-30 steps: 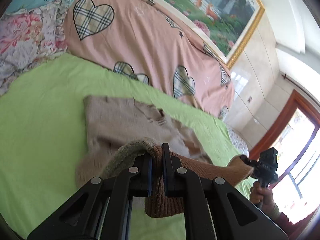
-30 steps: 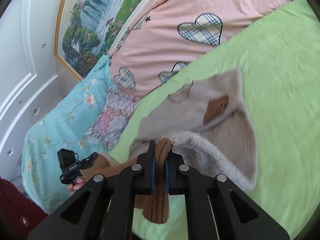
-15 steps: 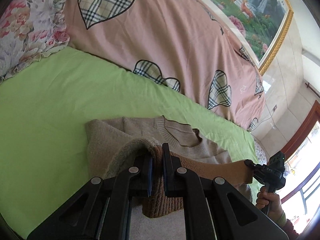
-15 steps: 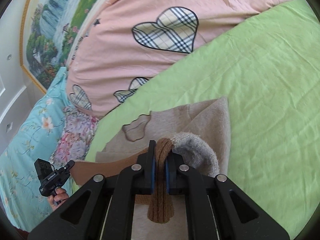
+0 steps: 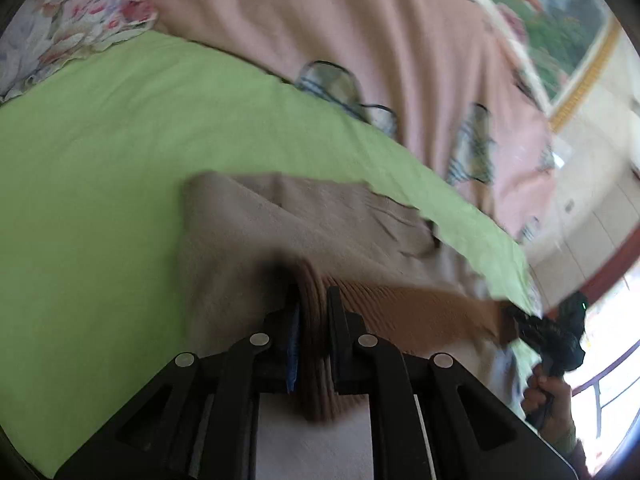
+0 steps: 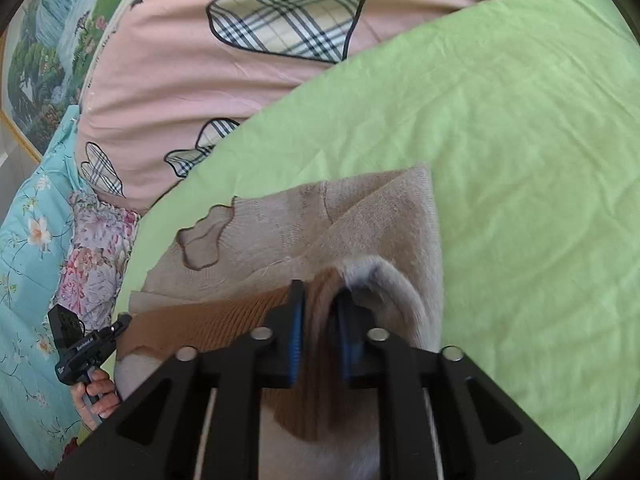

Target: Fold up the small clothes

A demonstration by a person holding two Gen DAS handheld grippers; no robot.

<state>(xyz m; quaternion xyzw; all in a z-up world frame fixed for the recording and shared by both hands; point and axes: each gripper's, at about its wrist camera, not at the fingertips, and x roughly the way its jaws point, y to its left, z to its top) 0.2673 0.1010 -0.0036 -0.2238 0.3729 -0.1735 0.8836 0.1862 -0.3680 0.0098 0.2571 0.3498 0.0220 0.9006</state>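
Observation:
A small beige knit sweater (image 5: 304, 216) lies on the green sheet (image 5: 100, 152), its neck end far from me. It also shows in the right wrist view (image 6: 280, 224). Its brown ribbed hem (image 5: 420, 312) is stretched between both grippers over the sweater's body. My left gripper (image 5: 312, 312) is shut on one end of the hem. My right gripper (image 6: 320, 304) is shut on the other end (image 6: 224, 320). Each gripper shows in the other's view: the right one (image 5: 516, 320) at the far right, the left one (image 6: 124, 320) at the far left.
A pink quilt with plaid hearts (image 6: 280, 32) is piled behind the sweater. Floral pillows (image 6: 92, 248) and a turquoise floral cover (image 6: 24, 240) lie at one side. A framed landscape painting (image 5: 552, 12) hangs on the wall. The green sheet (image 6: 520, 160) stretches wide beside the sweater.
Both grippers have carried the hem forward and down over the sweater's body. The sweater now lies folded over itself and closer under the fingers. The left wrist view is blurred by motion.

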